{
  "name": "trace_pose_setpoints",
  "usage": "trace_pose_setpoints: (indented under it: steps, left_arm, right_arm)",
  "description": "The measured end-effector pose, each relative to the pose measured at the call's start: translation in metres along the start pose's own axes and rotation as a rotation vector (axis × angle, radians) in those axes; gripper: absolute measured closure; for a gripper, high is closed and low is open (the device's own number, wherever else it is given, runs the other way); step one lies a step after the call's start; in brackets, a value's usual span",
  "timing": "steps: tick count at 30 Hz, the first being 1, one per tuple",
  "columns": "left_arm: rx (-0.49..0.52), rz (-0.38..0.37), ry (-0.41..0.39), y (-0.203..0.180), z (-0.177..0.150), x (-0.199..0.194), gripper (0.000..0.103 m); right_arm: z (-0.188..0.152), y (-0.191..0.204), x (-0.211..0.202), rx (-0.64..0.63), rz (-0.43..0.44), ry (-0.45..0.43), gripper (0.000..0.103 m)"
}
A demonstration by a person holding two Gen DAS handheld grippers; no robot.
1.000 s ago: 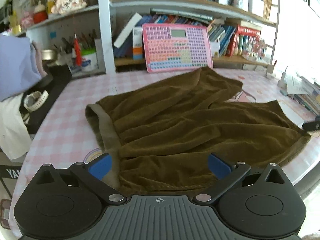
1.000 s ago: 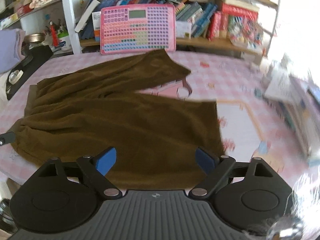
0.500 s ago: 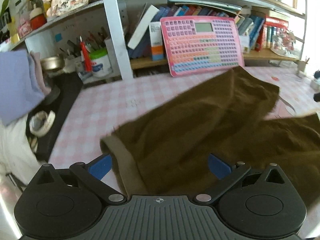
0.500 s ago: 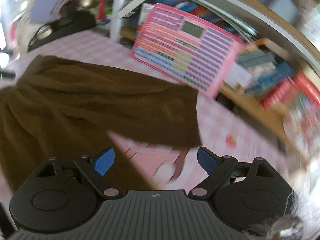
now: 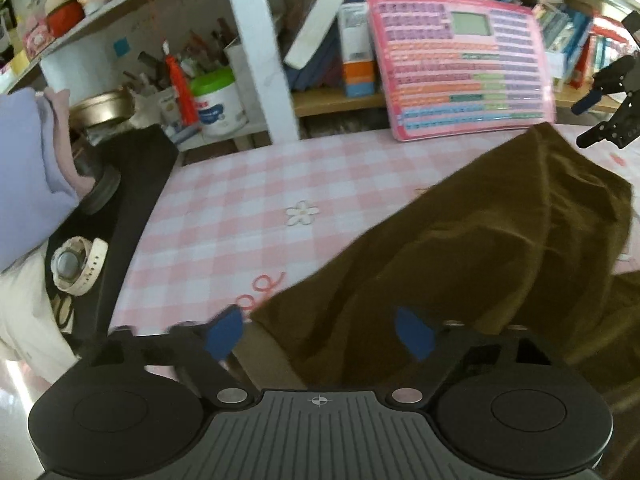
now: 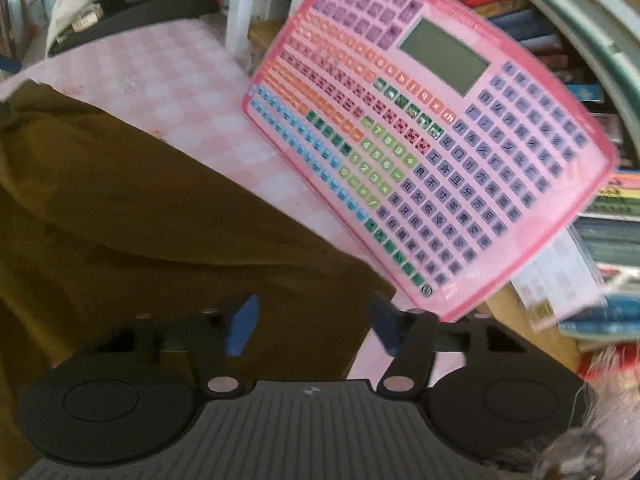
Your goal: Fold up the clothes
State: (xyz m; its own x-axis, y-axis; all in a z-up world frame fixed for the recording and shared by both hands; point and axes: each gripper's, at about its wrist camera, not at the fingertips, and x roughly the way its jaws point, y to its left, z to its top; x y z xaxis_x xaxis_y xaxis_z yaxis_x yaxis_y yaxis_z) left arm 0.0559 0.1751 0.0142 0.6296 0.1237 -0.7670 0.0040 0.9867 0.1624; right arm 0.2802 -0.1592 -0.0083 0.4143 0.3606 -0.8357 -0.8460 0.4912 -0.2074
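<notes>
- The left gripper [image 5: 320, 334] is angled down over the near corner of the brown garment [image 5: 480, 260]; its jaws are closing, with the waistband corner lying between the blue pads [image 5: 222, 336], and no clamping contact is seen yet.
- The garment's pale waistband edge [image 5: 264, 354] is found just ahead of the left pad, running back under the gripper body.
- To the left of and ahead of the left gripper, a bare stretch of the pink checked tablecloth [image 5: 248, 208] is left open up to the shelf post.
- Far left of that gripper, a black board [image 5: 132, 184] carrying a white wristwatch [image 5: 76, 266] borders the open cloth.
- The right gripper [image 6: 312, 330] is seen in its own view with jaws closing; the garment's [image 6: 140, 220] far hem corner lies between and below the pads, and a pinch cannot be confirmed because of blur.
- Directly ahead and right of the right gripper, a pink keypad toy [image 6: 432, 152] leans against the shelf, near the hem corner.
- Left of the toy, a narrow strip of tablecloth [image 6: 180, 92] is left free beyond the garment's edge.
- In the left view, the right gripper [image 5: 608, 108] is seen above the garment's far corner.
</notes>
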Motion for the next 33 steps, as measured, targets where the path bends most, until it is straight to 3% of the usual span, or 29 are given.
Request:
trace_pose_setpoints:
  steps: [2,7,15,22,26,28,29,31,33]
  left_arm:
    - [-0.017,0.002,0.019,0.007,0.005,0.011,0.049]
    - [0.025,-0.049,0.056,0.009,0.015,0.035,0.049]
    - [0.095,-0.105,0.120,0.005,0.019,0.062,0.048]
    - [0.107,-0.153,0.150,0.009,0.020,0.067,0.048]
    - [0.108,-0.181,0.169,0.011,0.020,0.073,0.048]
    - [0.101,-0.200,0.165,0.013,0.020,0.074,0.055]
    - [0.101,-0.208,0.163,0.013,0.020,0.074,0.069]
    - [0.105,-0.214,0.161,0.012,0.020,0.072,0.094]
    - [0.118,-0.212,0.145,0.012,0.020,0.066,0.100]
  right_arm:
    - [0.004,-0.006,0.014,-0.015,0.004,0.012,0.057]
    - [0.008,-0.018,0.037,-0.045,0.011,0.030,0.065]
    - [0.007,-0.043,0.054,-0.007,0.004,0.036,0.068]
    - [0.005,-0.056,0.068,0.035,0.058,0.081,0.067]
    - [0.003,-0.067,0.071,0.123,0.095,0.078,0.067]
    - [0.001,-0.072,0.071,0.180,0.117,0.080,0.074]
    - [0.000,-0.074,0.071,0.204,0.140,0.082,0.088]
    - [-0.001,-0.070,0.067,0.211,0.140,0.090,0.092]
    - [-0.001,-0.061,0.055,0.190,0.098,0.074,0.093]
